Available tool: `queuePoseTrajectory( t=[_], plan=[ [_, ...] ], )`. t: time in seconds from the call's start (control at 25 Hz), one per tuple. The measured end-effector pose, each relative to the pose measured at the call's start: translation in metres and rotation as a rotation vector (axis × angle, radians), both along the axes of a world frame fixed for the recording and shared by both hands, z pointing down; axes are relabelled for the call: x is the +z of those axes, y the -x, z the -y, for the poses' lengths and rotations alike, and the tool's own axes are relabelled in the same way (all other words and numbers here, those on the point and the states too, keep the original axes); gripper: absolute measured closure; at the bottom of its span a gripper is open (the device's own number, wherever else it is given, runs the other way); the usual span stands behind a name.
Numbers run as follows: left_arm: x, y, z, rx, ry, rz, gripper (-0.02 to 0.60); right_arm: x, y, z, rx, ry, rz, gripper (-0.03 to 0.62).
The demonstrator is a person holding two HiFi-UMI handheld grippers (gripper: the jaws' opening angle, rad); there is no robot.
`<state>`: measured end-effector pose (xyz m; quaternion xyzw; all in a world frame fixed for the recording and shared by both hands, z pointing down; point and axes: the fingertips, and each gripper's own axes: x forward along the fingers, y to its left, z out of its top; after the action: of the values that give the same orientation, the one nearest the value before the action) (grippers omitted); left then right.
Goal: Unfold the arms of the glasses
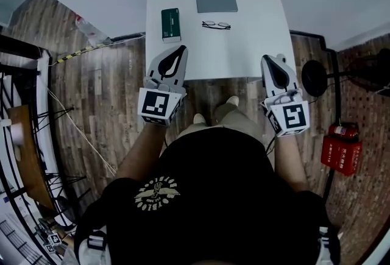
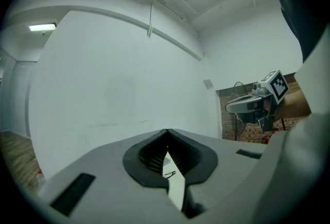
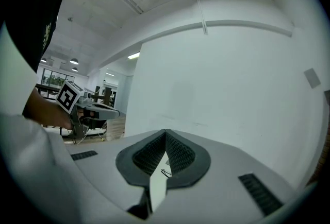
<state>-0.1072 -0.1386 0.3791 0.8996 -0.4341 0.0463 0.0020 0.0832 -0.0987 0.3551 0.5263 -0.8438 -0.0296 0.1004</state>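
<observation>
While left gripper (image 1: 178, 53) and right gripper (image 1: 271, 61) jaws press together empty, glasses (image 1: 216, 25) look tiny | arms indiscernible

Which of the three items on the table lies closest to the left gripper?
The dark green box, just ahead of the left gripper; the flat grey case and the glasses lie further to the right.

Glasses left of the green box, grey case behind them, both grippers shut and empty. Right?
No: the head view shows the glasses right of the green box, not left. The rest holds: the grey case is behind them, and the left gripper and right gripper are shut and empty.
</observation>
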Motion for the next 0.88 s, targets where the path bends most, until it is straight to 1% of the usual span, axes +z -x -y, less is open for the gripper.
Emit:
queuePoseTrajectory(
  t=[0.2, 0.44, 0.72, 0.88],
  plan=[
    [0.002, -0.002, 0.015, -0.017, -0.008, 0.008, 0.575, 0.005, -0.006, 0.021, 0.0, -0.006, 0.027, 0.594],
    [0.008, -0.009, 0.04, -0.022, 0.005, 0.042, 0.575, 0.019, -0.012, 0.046, -0.015, 0.025, 0.045, 0.594],
    [0.011, -0.027, 0.073, -0.022, 0.007, 0.074, 0.575, 0.021, -0.026, 0.089, -0.034, 0.029, 0.058, 0.594],
    [0.024, -0.038, 0.09, -0.015, 0.034, 0.084, 0.575, 0.027, -0.033, 0.108, -0.035, 0.042, 0.063, 0.594]
  ],
)
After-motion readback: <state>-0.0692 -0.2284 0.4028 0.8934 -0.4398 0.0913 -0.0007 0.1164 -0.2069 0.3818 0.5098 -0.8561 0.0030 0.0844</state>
